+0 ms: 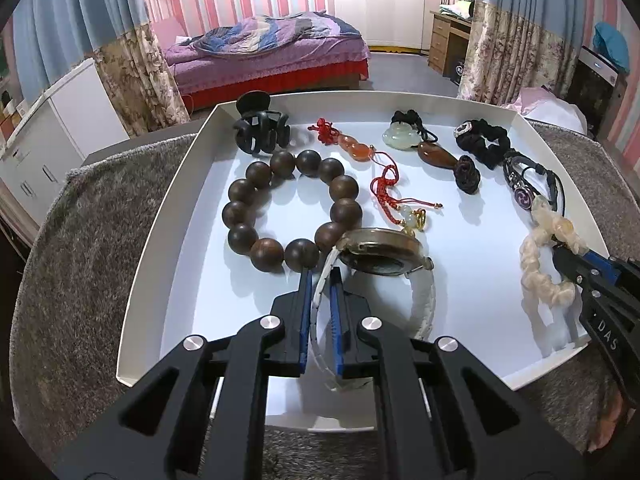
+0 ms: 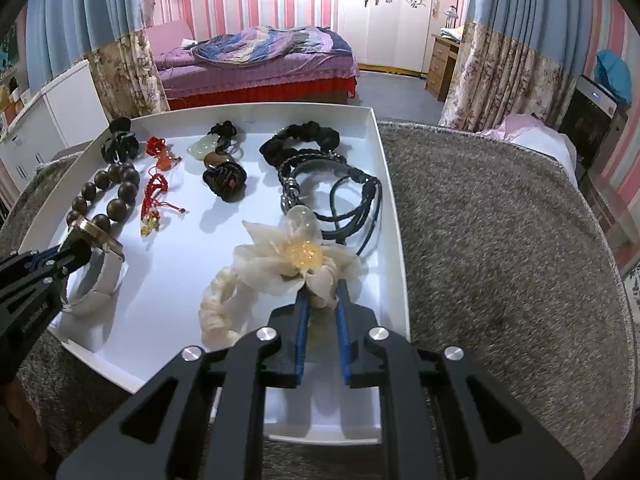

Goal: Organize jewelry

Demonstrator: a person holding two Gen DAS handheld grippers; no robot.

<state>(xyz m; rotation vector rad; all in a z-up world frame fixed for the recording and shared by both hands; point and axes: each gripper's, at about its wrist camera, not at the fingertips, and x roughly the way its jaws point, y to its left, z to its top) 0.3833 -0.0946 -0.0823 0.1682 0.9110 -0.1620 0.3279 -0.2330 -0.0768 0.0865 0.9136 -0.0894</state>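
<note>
A shallow white tray [image 1: 168, 216] sat on a grey shaggy cover [image 1: 88, 232], and behind it the room opened onto a bed [image 1: 272, 52] with a purple quilt, pink-striped walls, blue curtains with floral hems, white cabinets at the left and a wooden desk [image 1: 444, 40] at the back right.

Jewelry lay spread over the tray floor: a black claw clip [image 1: 260, 128] in the far left corner, a bracelet of large dark wooden beads [image 1: 288, 204] just in front of it, a red-corded charm [image 1: 384, 184] toward the middle, a pale jade pendant [image 1: 400, 138] beside a brown carved piece, and black scrunchies and corded bracelets [image 2: 340, 196] along the right side.

The left gripper [image 1: 320, 276] had its blue pads drawn nearly together on the white strap of a wristwatch [image 1: 384, 256], which lay at the tray's near left, its round case tilted up against the wooden beads.

The right gripper [image 2: 322, 298] was likewise nearly closed, pinching the cream fabric of a flower-shaped hair tie [image 2: 288, 268] (a yellow bead at its centre) at the tray's near right, its braided loop trailing on the tray floor to the left.
</note>
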